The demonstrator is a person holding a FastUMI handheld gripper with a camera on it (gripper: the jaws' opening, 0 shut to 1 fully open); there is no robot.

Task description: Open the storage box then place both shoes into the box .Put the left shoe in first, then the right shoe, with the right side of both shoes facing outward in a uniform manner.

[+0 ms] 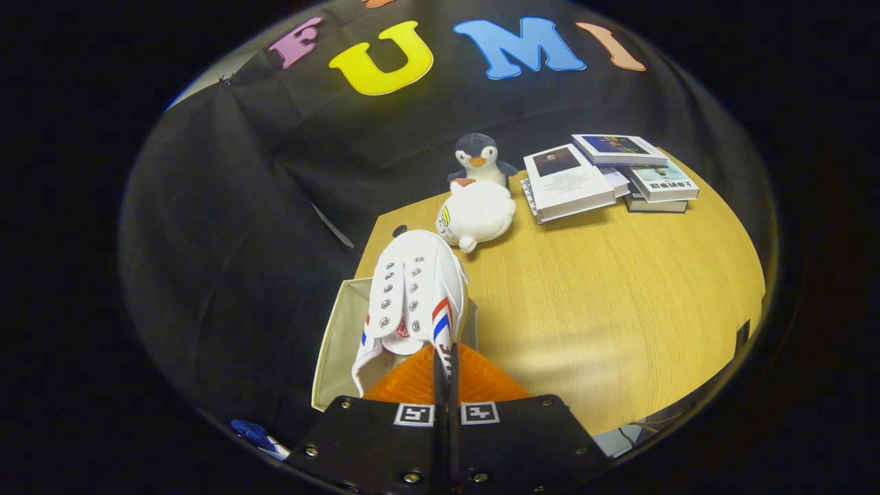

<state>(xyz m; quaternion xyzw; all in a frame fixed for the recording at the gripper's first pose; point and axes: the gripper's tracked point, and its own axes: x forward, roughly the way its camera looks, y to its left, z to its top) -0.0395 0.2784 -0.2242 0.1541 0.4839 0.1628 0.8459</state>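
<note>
My gripper (445,364) is shut on the heel rim of a white canvas shoe (414,292) with red and blue side stripes and empty eyelets. The shoe hangs from the fingers, toe pointing away, above an open beige storage box (335,347) that stands at the left edge of the wooden table (605,295). The shoe covers most of the box's opening, so the inside of the box is hidden. Both fingers (474,385) press together on the thin wall of the shoe's collar.
Beyond the shoe's toe lie a white plush toy (478,214) and a penguin plush (479,159). A pile of books (605,175) sits at the far right of the table. A black cloth wall hangs behind and to the left.
</note>
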